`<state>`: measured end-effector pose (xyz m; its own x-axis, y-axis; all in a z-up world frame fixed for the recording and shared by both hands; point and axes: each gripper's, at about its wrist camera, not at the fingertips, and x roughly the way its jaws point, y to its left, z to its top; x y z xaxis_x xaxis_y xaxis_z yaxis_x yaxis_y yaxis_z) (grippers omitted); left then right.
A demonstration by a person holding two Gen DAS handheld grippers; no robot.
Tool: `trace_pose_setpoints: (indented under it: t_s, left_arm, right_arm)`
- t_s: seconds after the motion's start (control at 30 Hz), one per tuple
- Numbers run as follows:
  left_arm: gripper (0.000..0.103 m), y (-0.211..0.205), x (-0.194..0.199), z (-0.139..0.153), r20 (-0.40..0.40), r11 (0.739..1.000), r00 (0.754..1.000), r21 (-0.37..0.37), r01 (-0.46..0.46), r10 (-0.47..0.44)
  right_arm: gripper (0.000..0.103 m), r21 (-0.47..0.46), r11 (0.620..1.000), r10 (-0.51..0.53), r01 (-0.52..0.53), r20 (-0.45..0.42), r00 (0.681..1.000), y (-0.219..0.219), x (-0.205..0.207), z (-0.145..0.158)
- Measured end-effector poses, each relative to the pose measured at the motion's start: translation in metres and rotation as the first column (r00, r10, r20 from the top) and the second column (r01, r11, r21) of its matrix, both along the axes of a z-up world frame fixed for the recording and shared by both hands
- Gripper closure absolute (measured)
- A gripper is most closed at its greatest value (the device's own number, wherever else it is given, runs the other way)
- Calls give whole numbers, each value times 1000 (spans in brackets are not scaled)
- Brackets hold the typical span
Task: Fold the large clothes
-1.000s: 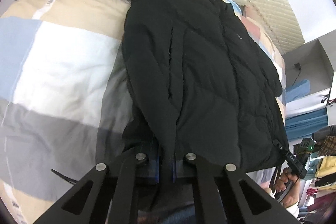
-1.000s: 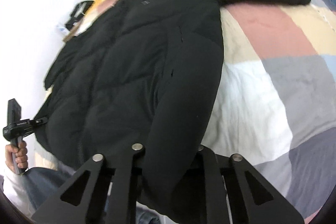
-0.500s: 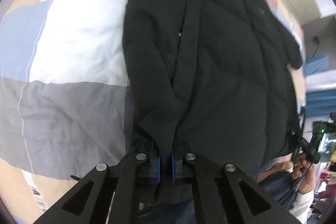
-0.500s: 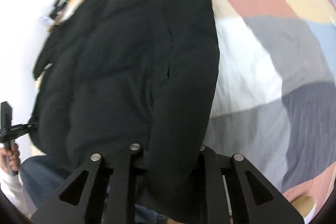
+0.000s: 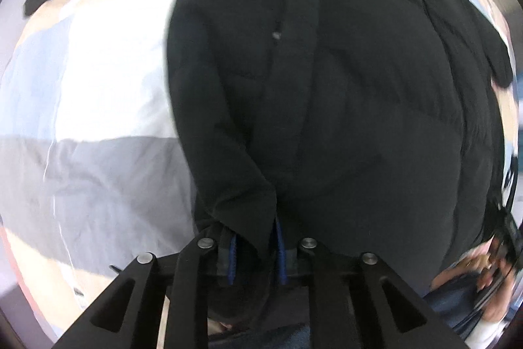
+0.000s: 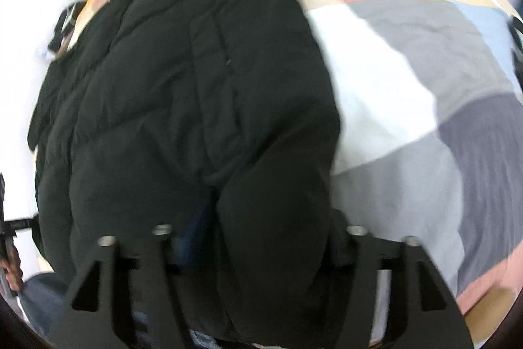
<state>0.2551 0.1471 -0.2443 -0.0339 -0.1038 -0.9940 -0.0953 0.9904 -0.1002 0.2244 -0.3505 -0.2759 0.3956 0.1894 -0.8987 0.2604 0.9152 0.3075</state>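
Two grippers stand at the near hem of a black puffer jacket (image 5: 343,87) spread flat on a bed.
Nearest, the left gripper (image 5: 255,251) has just parted its jaws slightly, the hem edge still between its blue pads; the right gripper (image 6: 258,254) has just spread its jaws wide around a folded-in sleeve. Beyond, the jacket lies over a patchwork quilt (image 6: 425,80).

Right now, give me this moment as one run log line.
stage: releasing folded sleeve | left gripper: opening, cuff between jaws | right gripper: opening wide around sleeve | black jacket: flat on patchwork bedspread
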Motion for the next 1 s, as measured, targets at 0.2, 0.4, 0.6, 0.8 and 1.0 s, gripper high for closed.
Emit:
trace_pose_setpoints:
  t_s: [0.2, 0.4, 0.6, 0.8, 1.0]
  left_arm:
    - [36, 13, -12, 55, 144, 994, 989, 105, -33, 18]
    - [36, -17, -28, 136, 368, 993, 930, 114, -17, -27]
    - [36, -85, -45, 231, 660, 995, 747, 99, 14, -76]
    - [36, -145, -57, 271, 793, 989, 591, 99, 113, -147]
    - [35, -181, -54, 257, 836, 980, 517, 112, 166, -183]
  right_arm:
    - [23, -106, 993, -44, 61, 153, 987, -5, -7, 58]
    - [23, -187, 981, 9, 59, 341, 940, -3, -35, 145]
    - [20, -217, 974, 47, 69, 489, 871, -6, -70, 214]
    - [17, -188, 978, 46, 86, 603, 796, 1, -96, 249]
    - [8, -239, 969, 116, 62, 663, 740, 22, -91, 246]
